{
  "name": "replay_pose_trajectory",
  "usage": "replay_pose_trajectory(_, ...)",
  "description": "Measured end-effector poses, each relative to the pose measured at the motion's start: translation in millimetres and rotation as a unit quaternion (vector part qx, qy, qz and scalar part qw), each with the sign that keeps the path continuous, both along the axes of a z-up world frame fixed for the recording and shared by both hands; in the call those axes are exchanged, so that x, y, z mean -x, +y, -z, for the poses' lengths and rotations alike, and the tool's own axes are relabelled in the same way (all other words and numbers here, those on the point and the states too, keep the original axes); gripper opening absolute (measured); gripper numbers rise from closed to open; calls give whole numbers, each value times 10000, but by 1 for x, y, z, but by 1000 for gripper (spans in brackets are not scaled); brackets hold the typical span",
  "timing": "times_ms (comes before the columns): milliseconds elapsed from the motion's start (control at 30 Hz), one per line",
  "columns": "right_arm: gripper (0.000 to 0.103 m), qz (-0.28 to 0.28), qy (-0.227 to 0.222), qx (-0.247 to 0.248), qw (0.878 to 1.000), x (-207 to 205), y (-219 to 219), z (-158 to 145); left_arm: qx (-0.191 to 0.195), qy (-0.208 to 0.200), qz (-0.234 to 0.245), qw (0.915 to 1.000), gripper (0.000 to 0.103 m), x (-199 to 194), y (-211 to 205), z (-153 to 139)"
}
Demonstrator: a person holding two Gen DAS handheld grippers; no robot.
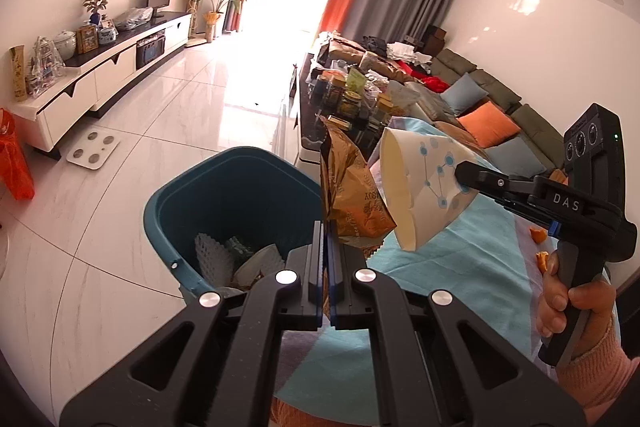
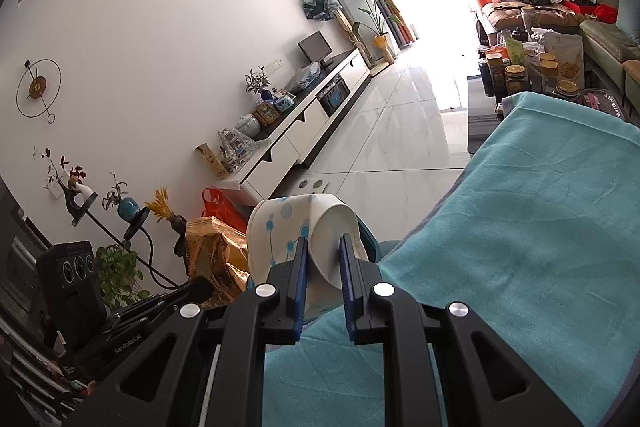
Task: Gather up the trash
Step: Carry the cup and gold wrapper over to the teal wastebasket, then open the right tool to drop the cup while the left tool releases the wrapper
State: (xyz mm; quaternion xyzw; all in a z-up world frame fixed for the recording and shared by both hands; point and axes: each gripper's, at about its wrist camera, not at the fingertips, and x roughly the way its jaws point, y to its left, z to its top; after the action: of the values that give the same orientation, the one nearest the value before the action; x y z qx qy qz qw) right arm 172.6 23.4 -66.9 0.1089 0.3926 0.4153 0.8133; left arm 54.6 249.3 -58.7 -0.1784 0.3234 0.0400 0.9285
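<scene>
My left gripper (image 1: 325, 231) is shut on a crumpled gold snack wrapper (image 1: 352, 191) and holds it over the right rim of a teal trash bin (image 1: 188, 199) that has white paper and foam scraps inside. My right gripper (image 2: 324, 247) is shut on the base of a white paper cup with blue dots (image 2: 288, 227), held on its side. In the left wrist view the cup (image 1: 420, 183) hangs just right of the wrapper, pinched by the right gripper (image 1: 460, 175). The wrapper also shows in the right wrist view (image 2: 216, 259).
A table under a teal cloth (image 2: 540, 227) lies below both grippers. Orange peel pieces (image 1: 540, 247) lie on it. A cluttered coffee table with jars (image 1: 352, 95) stands behind, a sofa (image 1: 500, 107) at the right, a TV cabinet (image 1: 100, 71) at the left. White scales (image 1: 94, 149) lie on the floor.
</scene>
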Motion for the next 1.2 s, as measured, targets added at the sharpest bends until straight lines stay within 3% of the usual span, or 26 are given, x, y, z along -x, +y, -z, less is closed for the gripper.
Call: replay_pose_trajectory(1200,14,-206,91,514,9984,-14,60,20,36,370,-455,9983,2,-27,13,27)
